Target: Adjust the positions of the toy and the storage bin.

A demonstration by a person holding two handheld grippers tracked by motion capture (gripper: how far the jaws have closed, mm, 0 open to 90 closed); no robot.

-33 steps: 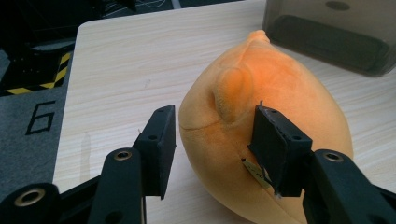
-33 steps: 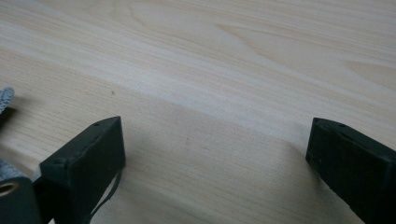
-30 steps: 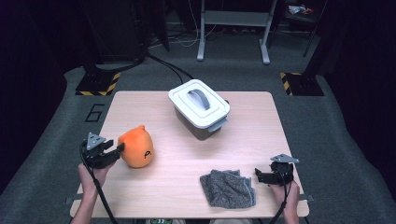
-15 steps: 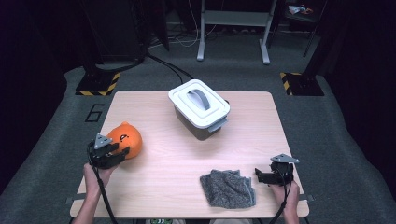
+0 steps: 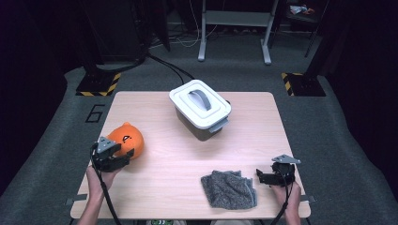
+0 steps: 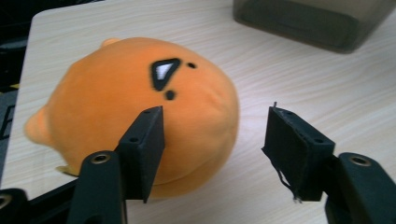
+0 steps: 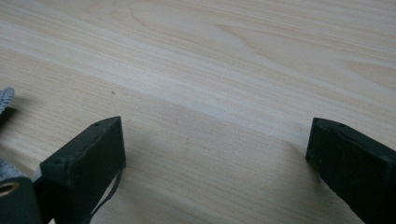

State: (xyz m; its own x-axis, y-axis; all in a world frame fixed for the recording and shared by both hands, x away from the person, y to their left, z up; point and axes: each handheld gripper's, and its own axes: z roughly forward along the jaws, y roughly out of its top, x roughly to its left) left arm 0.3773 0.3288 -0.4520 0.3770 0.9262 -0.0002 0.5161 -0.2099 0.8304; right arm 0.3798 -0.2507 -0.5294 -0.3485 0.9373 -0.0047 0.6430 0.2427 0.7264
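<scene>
Your light wooden table (image 5: 187,154) stands on grey carpet in a dark room. Your left gripper (image 5: 114,157), low at the near left edge, has just been opening and is released beside the orange plush toy (image 5: 127,138); your right gripper (image 5: 268,176) rests spread, empty, by the grey cloth (image 5: 227,188).

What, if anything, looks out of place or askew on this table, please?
The lidded bin sits skewed to the table's edges, and the grey cloth lies crumpled. The orange plush toy looks intact, the left gripper open beside it.
</scene>
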